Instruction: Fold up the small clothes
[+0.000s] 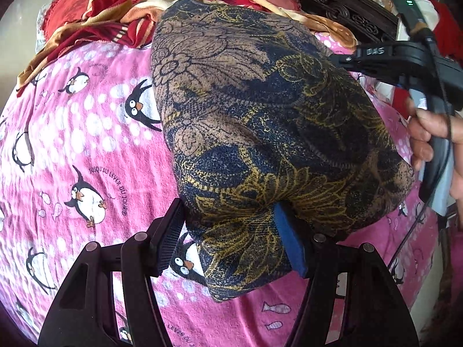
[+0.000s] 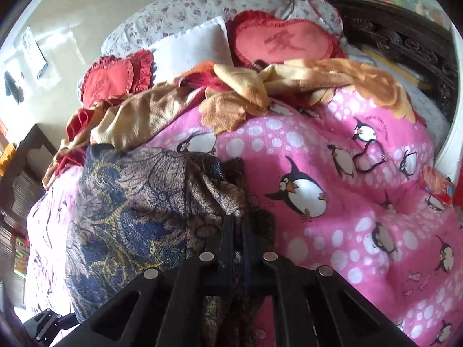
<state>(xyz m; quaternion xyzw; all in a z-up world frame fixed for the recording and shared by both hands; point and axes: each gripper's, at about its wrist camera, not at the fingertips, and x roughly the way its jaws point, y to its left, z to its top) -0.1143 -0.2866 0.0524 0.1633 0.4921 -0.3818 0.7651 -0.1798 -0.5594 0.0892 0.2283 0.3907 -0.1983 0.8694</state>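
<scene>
1. The left gripper (image 1: 228, 231) has its jaws spread, with the near edge of the patterned garment (image 1: 260, 121) lying between them, ungripped.
2. The right gripper (image 2: 237, 225) pinches the garment's right edge.
3. The garment runs near-to-far on the pink penguin blanket (image 1: 72, 133), bulging between both.

Pink penguin bedspread (image 2: 332, 150) under patterned garment (image 1: 260, 115), cushions (image 2: 283, 43).

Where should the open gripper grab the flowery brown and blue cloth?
Probably the near bottom edge of the patterned cloth, coming from below: that fold already lies between the open left gripper fingers. The right gripper is shut on the far side.
</scene>
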